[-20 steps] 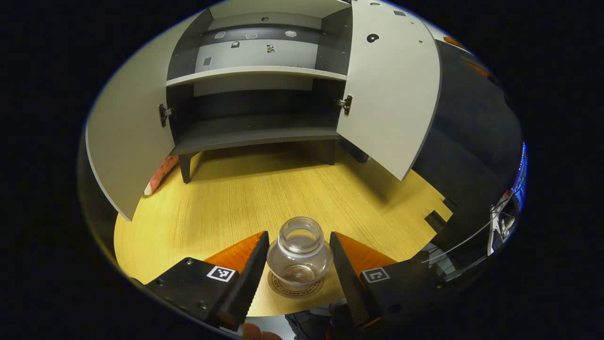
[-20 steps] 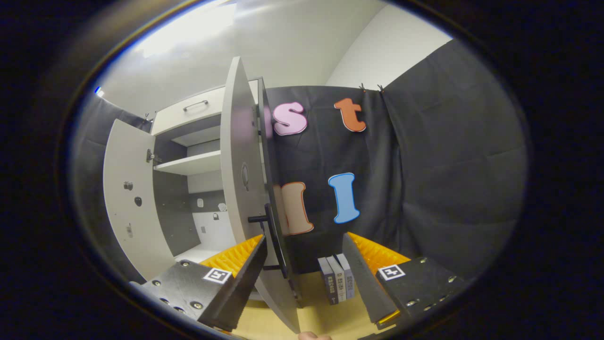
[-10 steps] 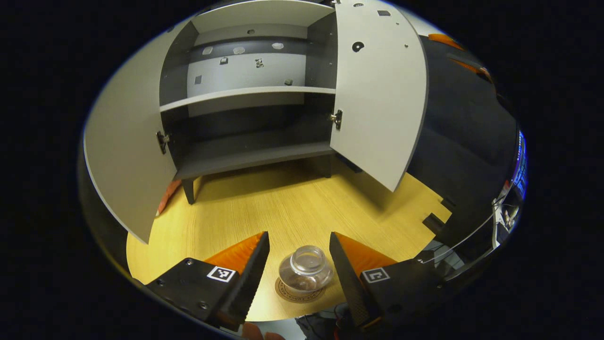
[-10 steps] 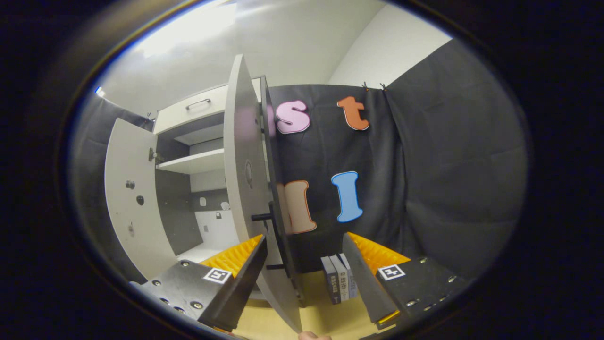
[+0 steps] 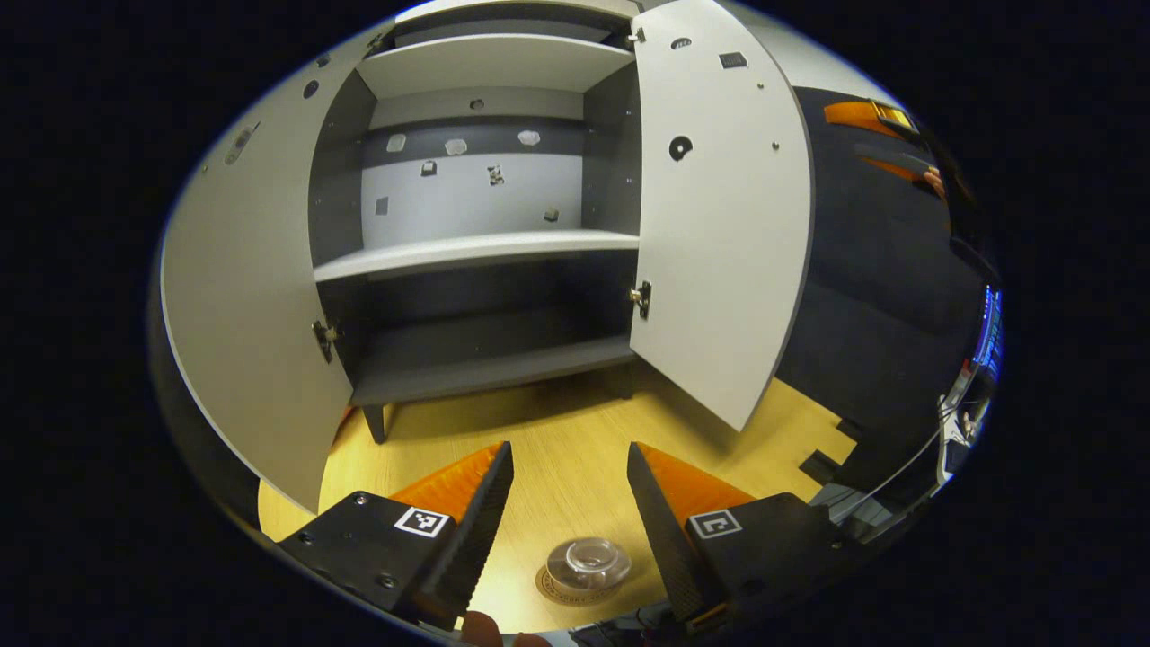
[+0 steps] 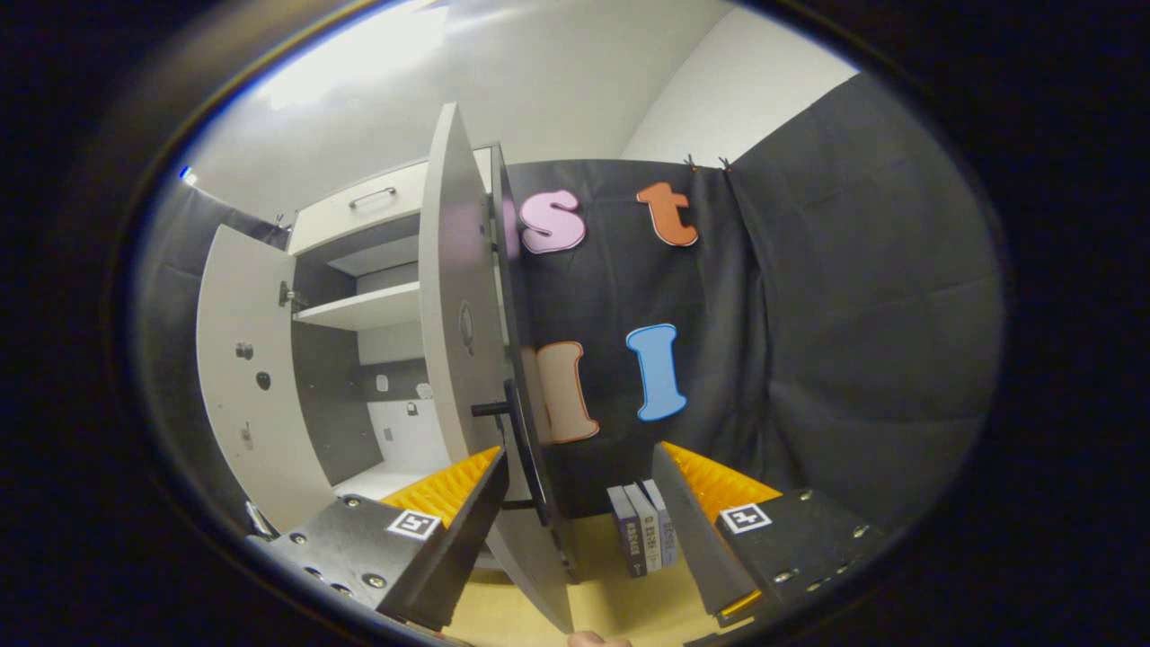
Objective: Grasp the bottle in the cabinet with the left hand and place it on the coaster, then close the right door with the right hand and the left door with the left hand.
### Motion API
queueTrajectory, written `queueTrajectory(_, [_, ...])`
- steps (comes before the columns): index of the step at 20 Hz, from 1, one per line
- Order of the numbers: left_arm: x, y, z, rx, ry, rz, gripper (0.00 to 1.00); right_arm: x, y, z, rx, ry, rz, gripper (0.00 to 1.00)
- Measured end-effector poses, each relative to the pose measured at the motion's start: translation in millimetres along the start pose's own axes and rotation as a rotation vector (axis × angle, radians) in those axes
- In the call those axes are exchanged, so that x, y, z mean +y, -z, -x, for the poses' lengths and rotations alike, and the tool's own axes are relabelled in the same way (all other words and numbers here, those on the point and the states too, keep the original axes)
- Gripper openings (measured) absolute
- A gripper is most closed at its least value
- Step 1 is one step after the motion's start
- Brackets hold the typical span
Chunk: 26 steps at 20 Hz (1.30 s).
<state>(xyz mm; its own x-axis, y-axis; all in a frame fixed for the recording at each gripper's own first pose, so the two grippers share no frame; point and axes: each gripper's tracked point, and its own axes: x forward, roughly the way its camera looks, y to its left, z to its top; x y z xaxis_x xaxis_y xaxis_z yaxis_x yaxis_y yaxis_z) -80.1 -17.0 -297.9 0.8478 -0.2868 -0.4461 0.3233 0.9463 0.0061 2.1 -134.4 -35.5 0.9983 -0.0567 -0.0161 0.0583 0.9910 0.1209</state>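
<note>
In the left gripper view a small clear glass bottle (image 5: 588, 564) stands upright on a round brown coaster (image 5: 554, 587) on the wooden table (image 5: 566, 467). My left gripper (image 5: 568, 490) is open, lifted above and behind the bottle with nothing between its fingers. Ahead stands the grey cabinet (image 5: 490, 243) with its left door (image 5: 247, 305) and right door (image 5: 719, 225) both swung open. In the right gripper view my right gripper (image 6: 579, 499) is open, and the right door's edge (image 6: 458, 341) with its dark bar handle (image 6: 521, 449) passes between the fingers. The left door (image 6: 247, 386) shows beyond.
The cabinet shelves (image 5: 476, 253) hold nothing. A few upright books (image 6: 640, 530) stand on the table against the black cloth wall, right of the right door. Open tabletop lies between the coaster and the cabinet's legs.
My left gripper has drawn up and back from the bottle, which stays on the coaster and now looks smaller and lower in the view. The right gripper has barely moved.
</note>
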Motion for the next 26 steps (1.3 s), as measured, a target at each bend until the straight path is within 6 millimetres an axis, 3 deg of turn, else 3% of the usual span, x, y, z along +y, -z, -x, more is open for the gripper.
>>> queueTrajectory(5, [4.4, -29.6, 2.2, -0.067, -0.020, -0.005, 0.82, -1.7, 2.6, -1.3, 0.006, 0.004, -0.004, 0.97])
queueTrajectory(6, [6.0, -36.2, 2.9, -0.084, -0.027, -0.007, 0.87, -1.0, 3.1, -2.4, 0.009, 0.004, -0.002, 0.97])
queueTrajectory(7, [7.4, -41.7, 3.7, -0.096, -0.034, -0.006, 0.82, -2.1, 5.9, -2.4, 0.012, 0.006, 0.001, 0.97])
queueTrajectory(9, [8.4, -56.2, 5.8, -0.121, -0.044, 0.003, 0.82, -3.5, 7.3, -2.6, 0.016, 0.012, 0.007, 0.97])
queueTrajectory(14, [10.7, -113.3, 15.0, -0.260, -0.060, 0.023, 0.82, -4.8, 14.5, -5.1, 0.028, 0.031, 0.035, 0.97])
queueTrajectory(18, [8.6, -143.4, 18.1, -0.328, -0.054, 0.027, 0.81, -7.3, 19.7, -11.7, 0.021, 0.067, 0.098, 0.97])
queueTrajectory(22, [5.0, -143.4, 11.3, -0.328, -0.044, 0.016, 0.88, 4.1, 29.5, -24.7, 0.038, 0.050, 0.115, 0.97])
queueTrajectory(26, [-1.5, -131.4, 0.0, -0.299, -0.027, 0.005, 0.88, 9.9, 36.9, -30.5, 0.058, 0.042, 0.114, 0.97])
